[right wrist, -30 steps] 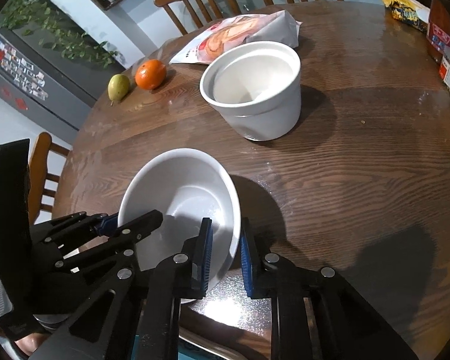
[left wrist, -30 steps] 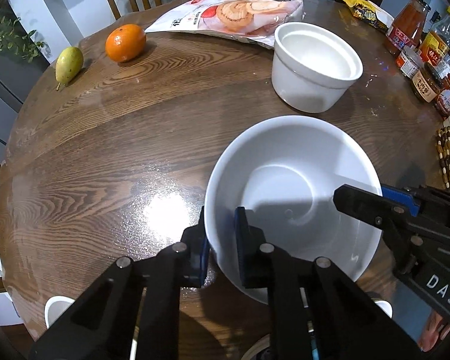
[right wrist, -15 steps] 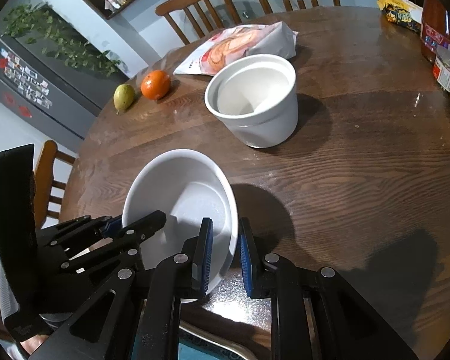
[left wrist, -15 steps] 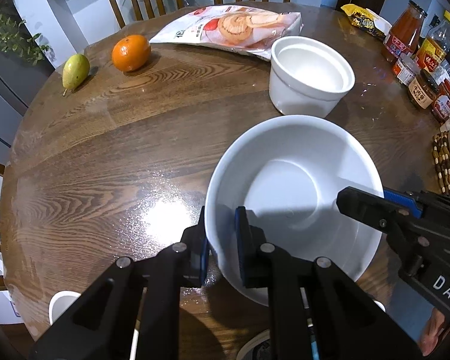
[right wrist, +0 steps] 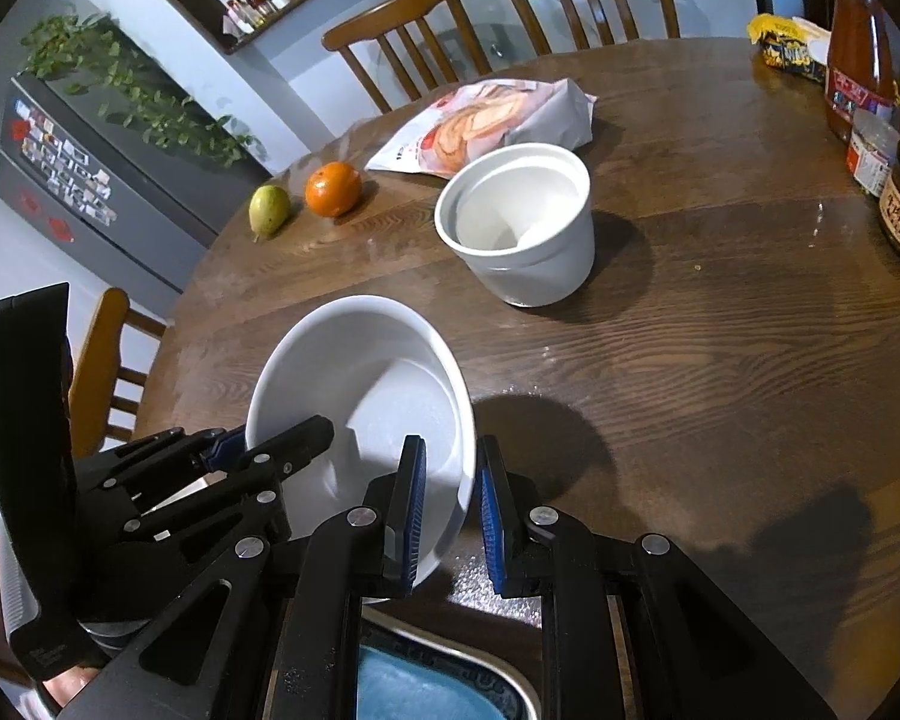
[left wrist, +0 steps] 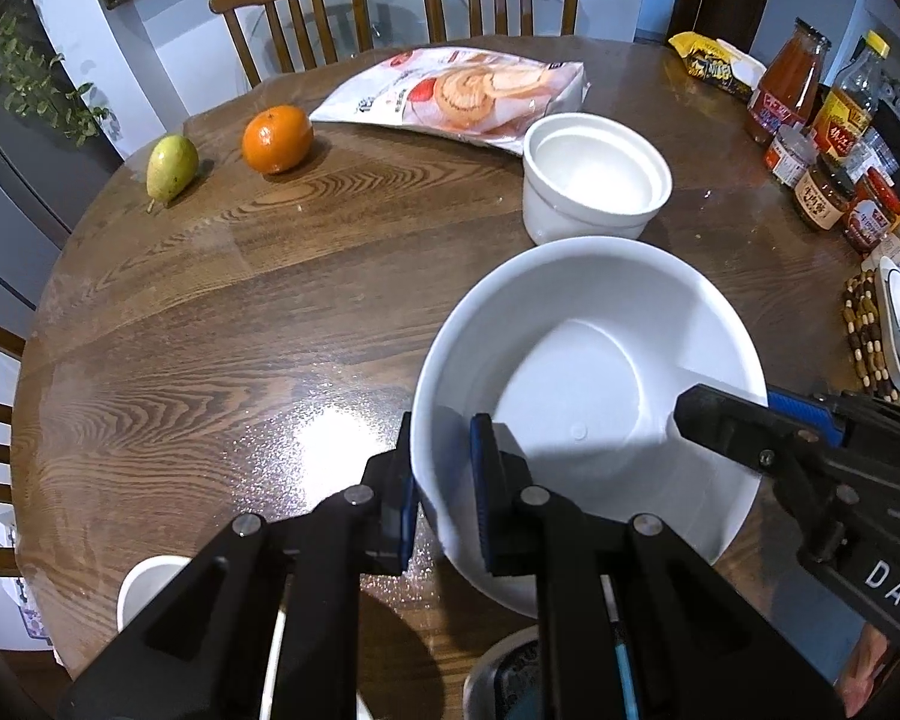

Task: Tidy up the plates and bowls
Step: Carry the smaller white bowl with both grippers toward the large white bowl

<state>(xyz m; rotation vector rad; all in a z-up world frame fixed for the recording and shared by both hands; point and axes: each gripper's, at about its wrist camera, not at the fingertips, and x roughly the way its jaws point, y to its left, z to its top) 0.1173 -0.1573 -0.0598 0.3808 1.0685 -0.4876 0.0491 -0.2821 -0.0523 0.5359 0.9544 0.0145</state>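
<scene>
Both sets of jaws clamp the rim of one wide white bowl (left wrist: 588, 396) — left gripper (left wrist: 444, 480) on its left edge, right gripper (right wrist: 450, 498) on the opposite edge. Bowl is held tilted over the near part of the round wooden table (left wrist: 210, 312). Deeper white pot (left wrist: 594, 180) stands just beyond it; orange (left wrist: 277, 139) and pear (left wrist: 171, 167) far left.

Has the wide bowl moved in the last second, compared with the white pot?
Yes. The wide bowl has risen and tilted; its far rim now overlaps the white pot base in the left view.
</scene>
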